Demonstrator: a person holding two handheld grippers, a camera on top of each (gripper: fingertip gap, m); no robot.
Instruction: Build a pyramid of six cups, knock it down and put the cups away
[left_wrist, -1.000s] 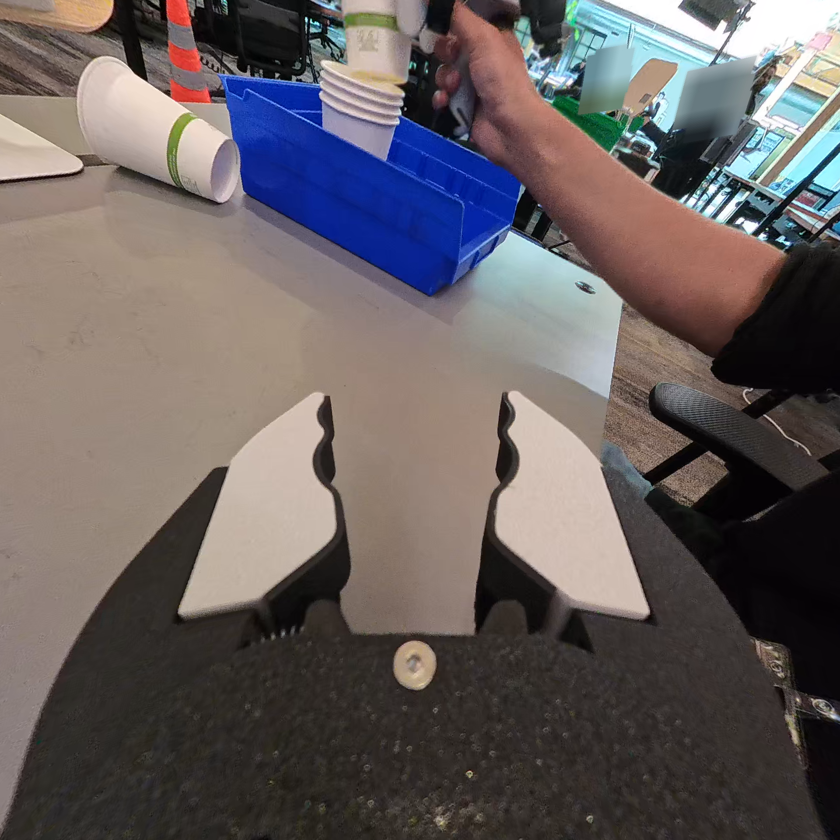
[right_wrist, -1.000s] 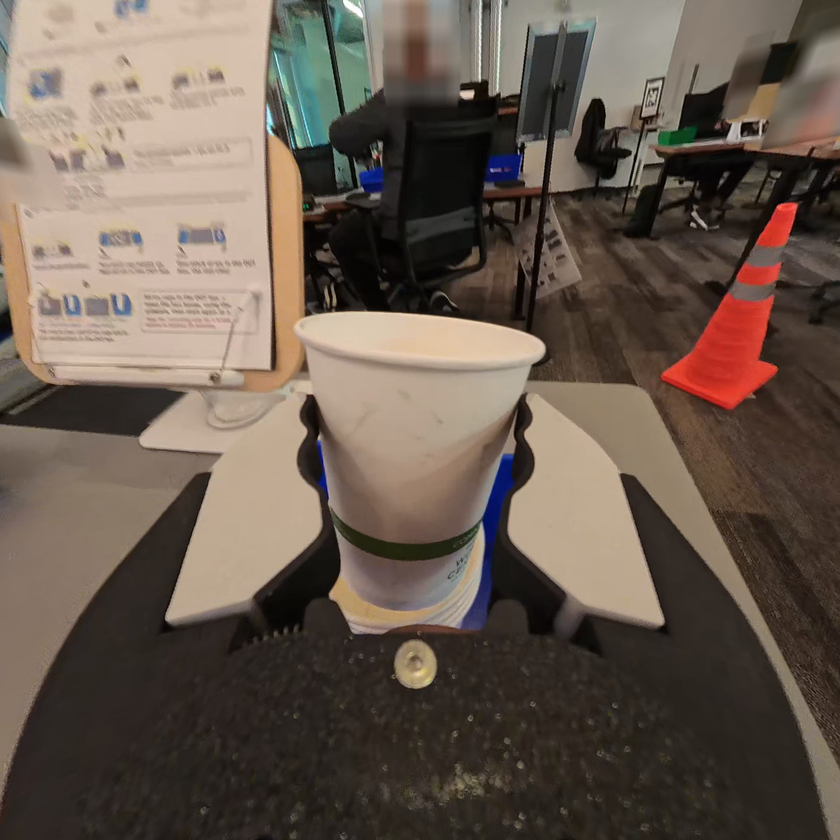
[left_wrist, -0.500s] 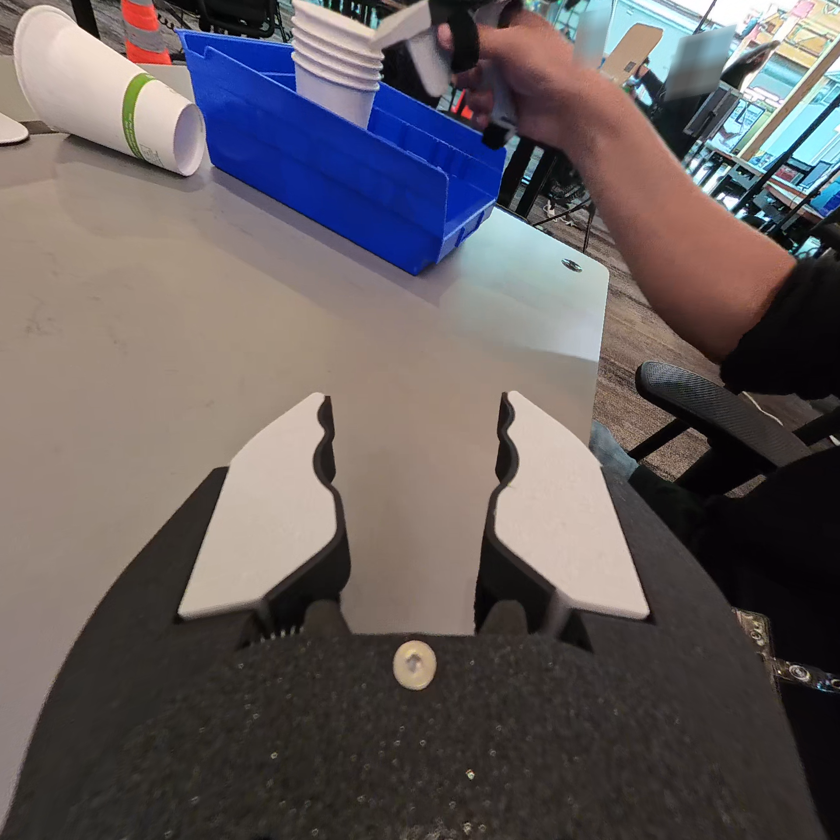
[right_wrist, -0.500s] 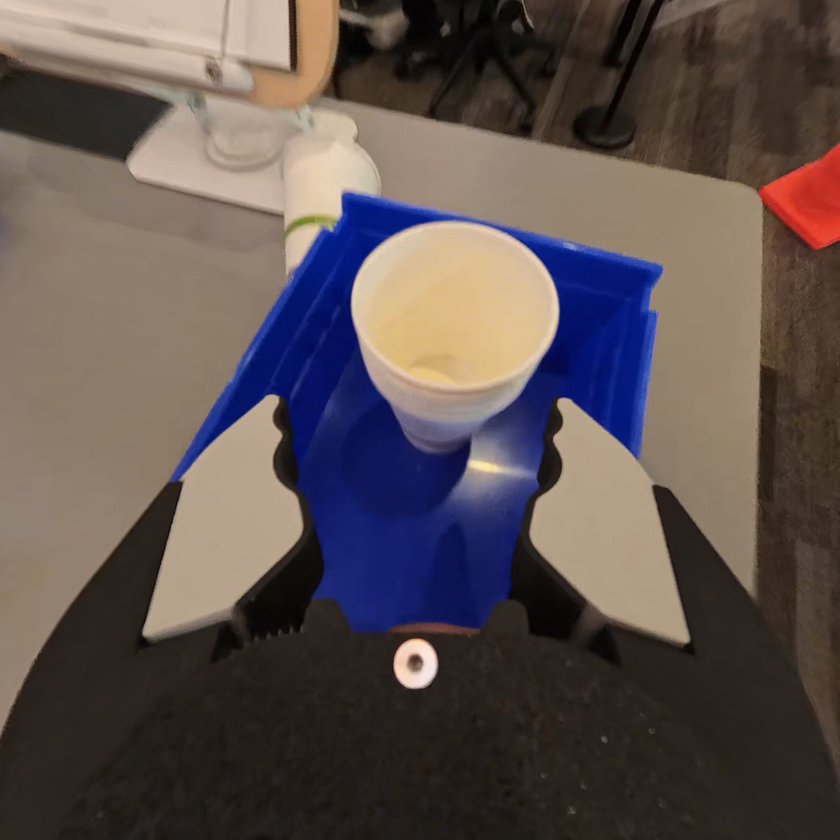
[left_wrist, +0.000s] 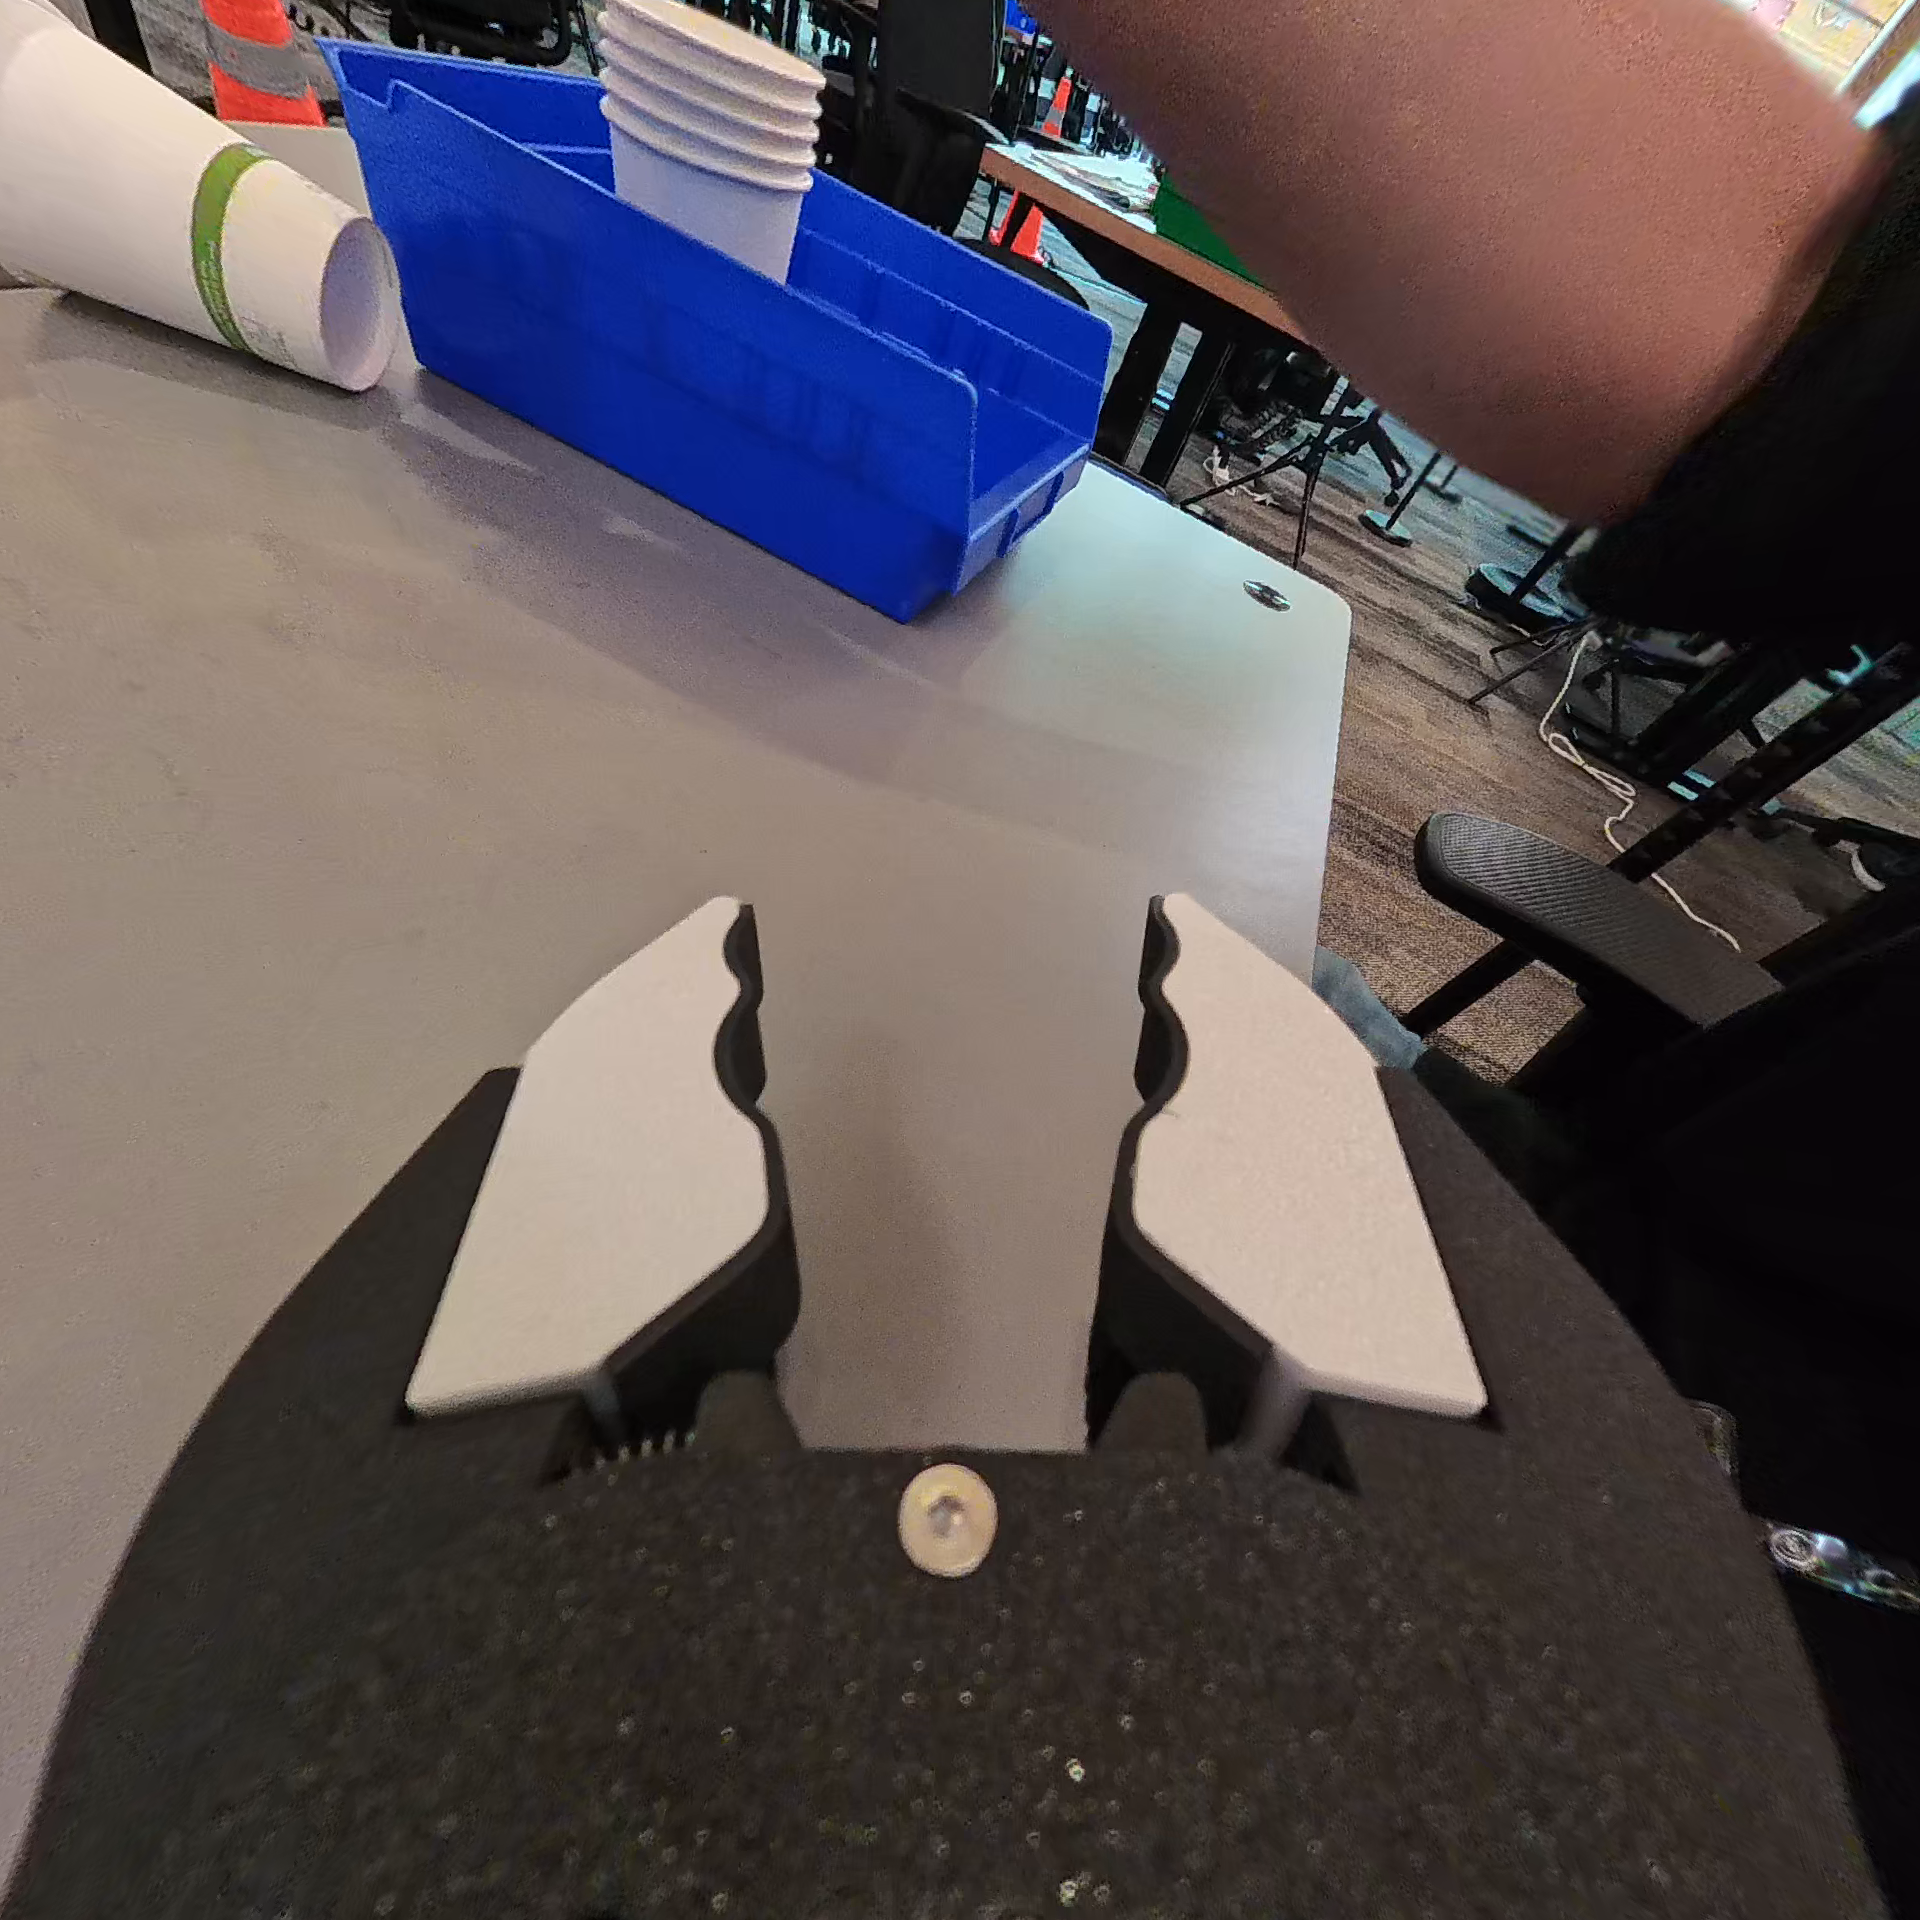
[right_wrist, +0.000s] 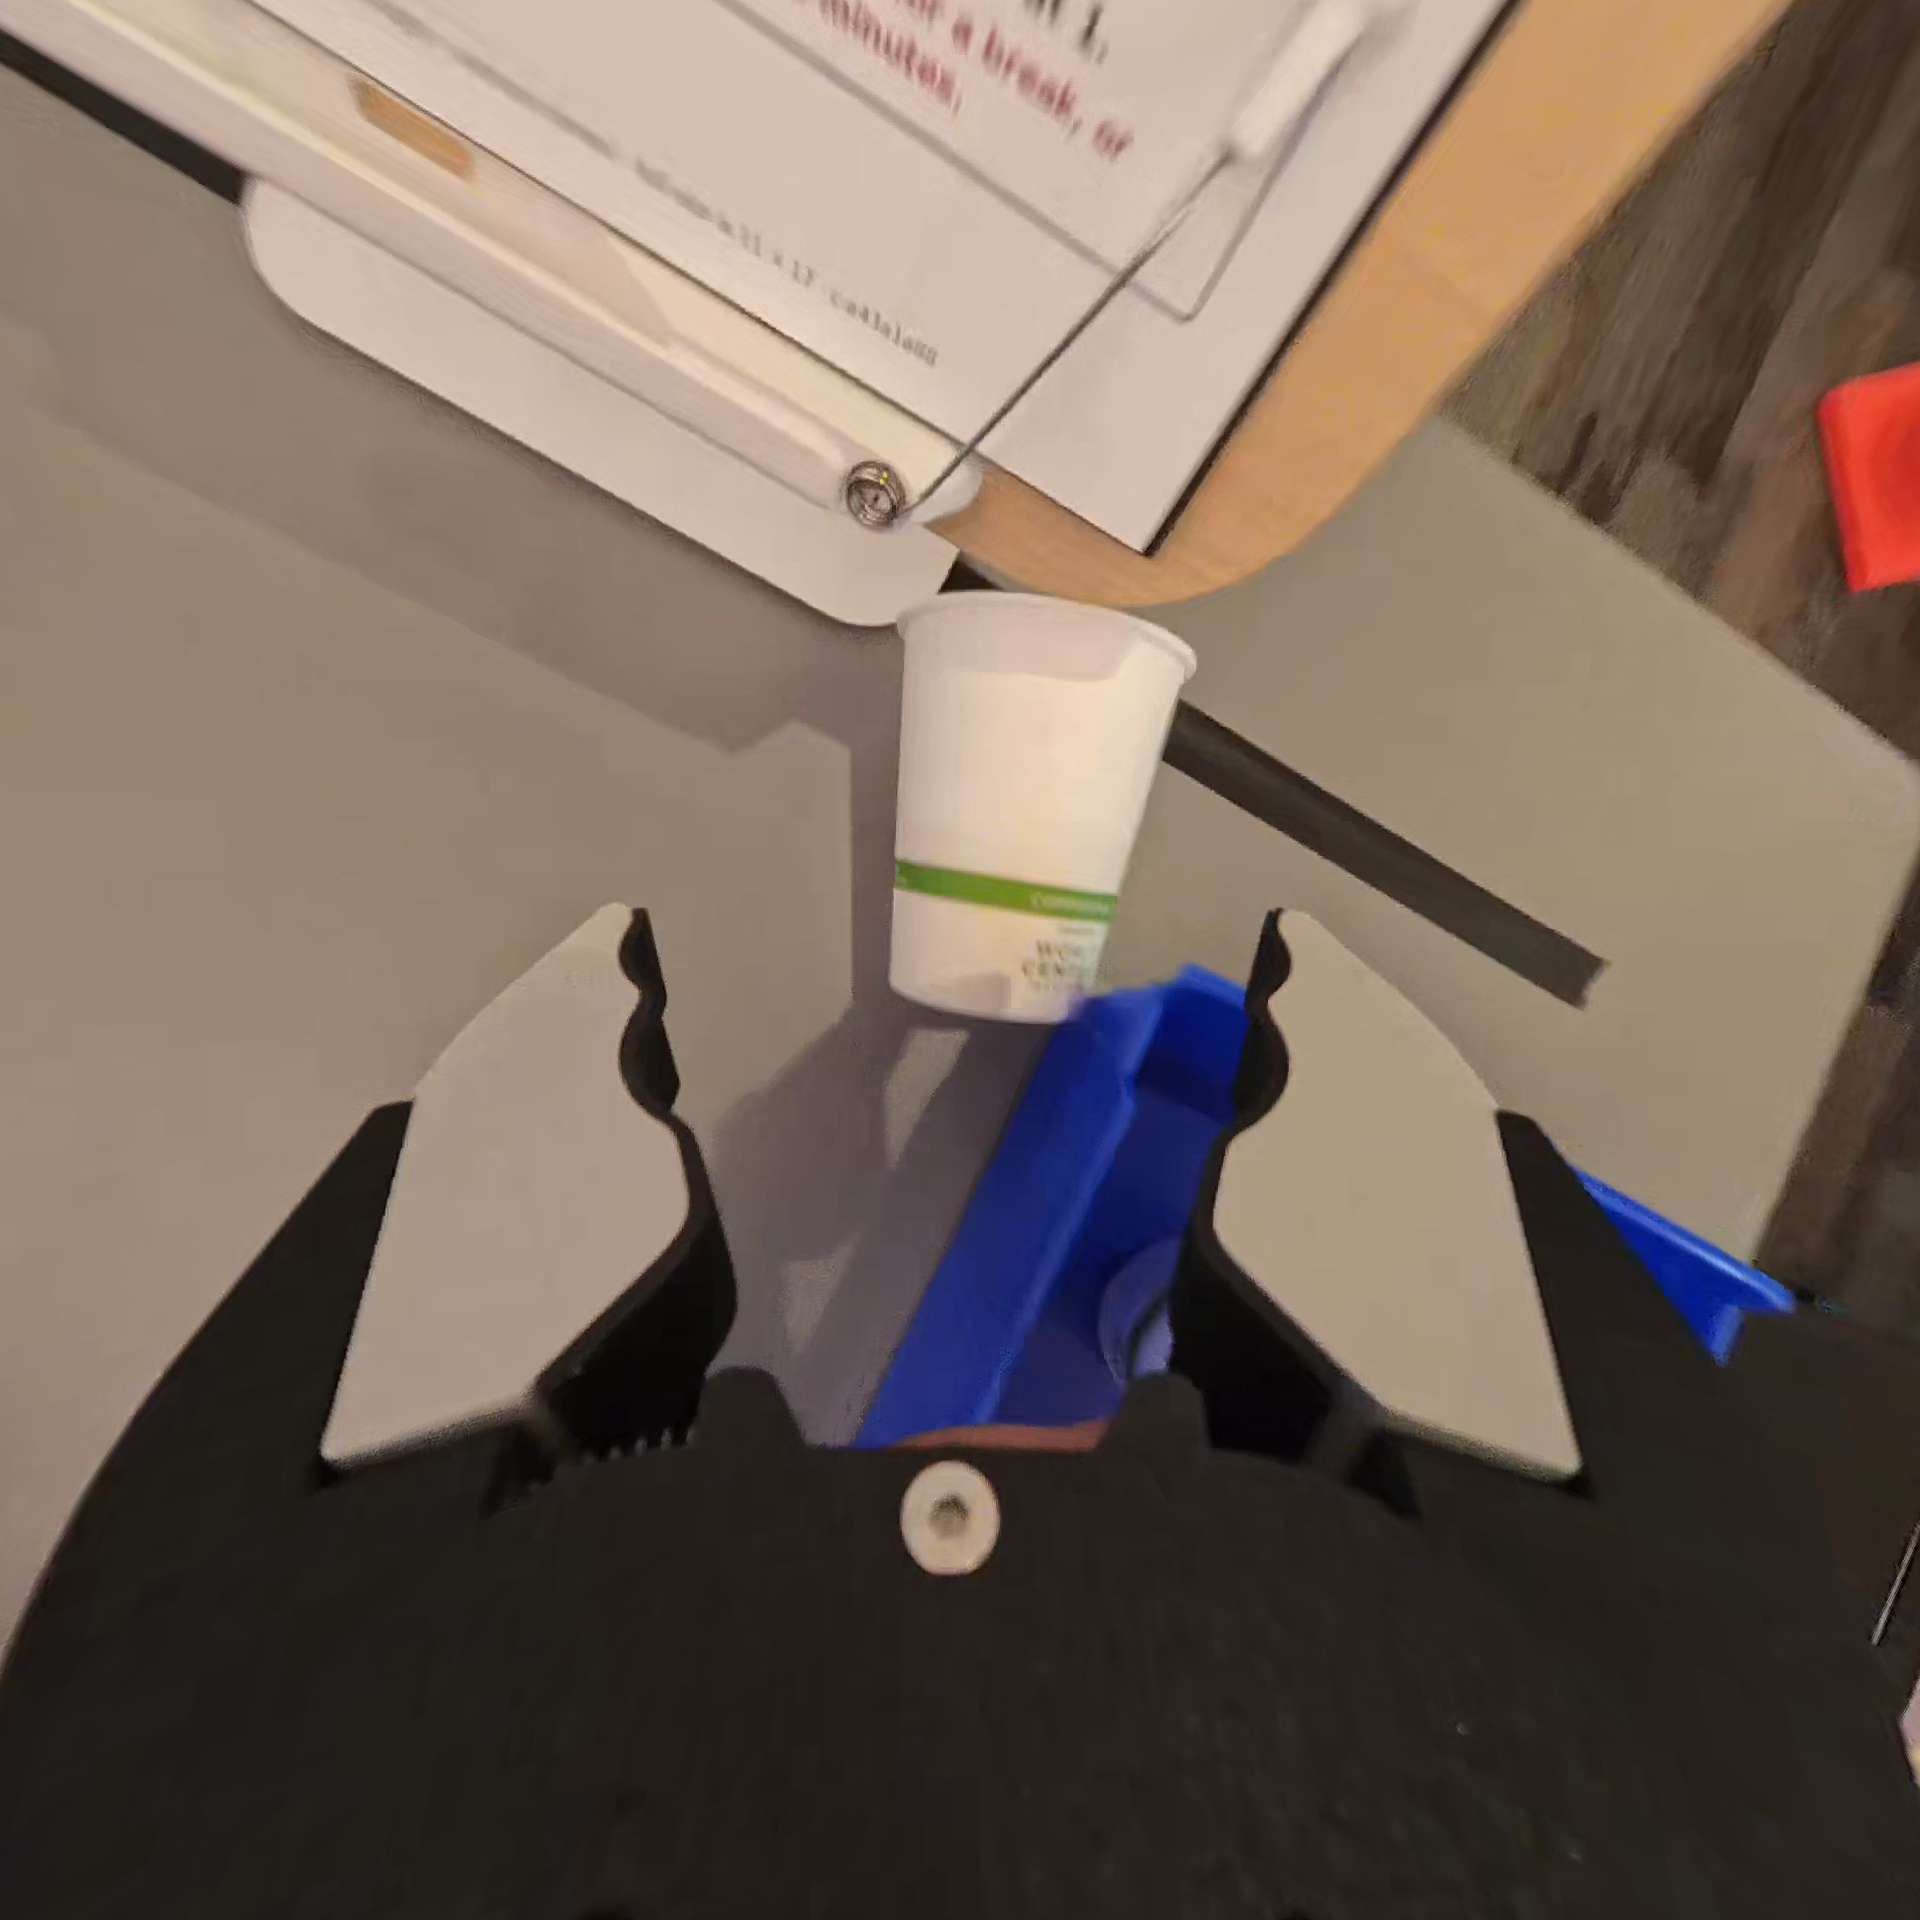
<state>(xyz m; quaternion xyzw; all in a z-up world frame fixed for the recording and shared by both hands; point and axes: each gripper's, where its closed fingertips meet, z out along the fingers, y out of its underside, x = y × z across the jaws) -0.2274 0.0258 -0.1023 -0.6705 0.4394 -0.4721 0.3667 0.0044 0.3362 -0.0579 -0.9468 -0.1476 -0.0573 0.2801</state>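
While a forearm (left_wrist: 1455, 239) looms, a cone (left_wrist: 260, 62) stands behind the bin (left_wrist: 727, 364).

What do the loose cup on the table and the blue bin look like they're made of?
The loose cup looks like matte white paper: rolled rim, printed green band, no shine. It lies on its side beside the blue bin, which looks like moulded rigid plastic with a smooth, slightly glossy finish, going by the soft reflections on its thin walls and ribbed edges. The stacked cups inside look like the same paper.
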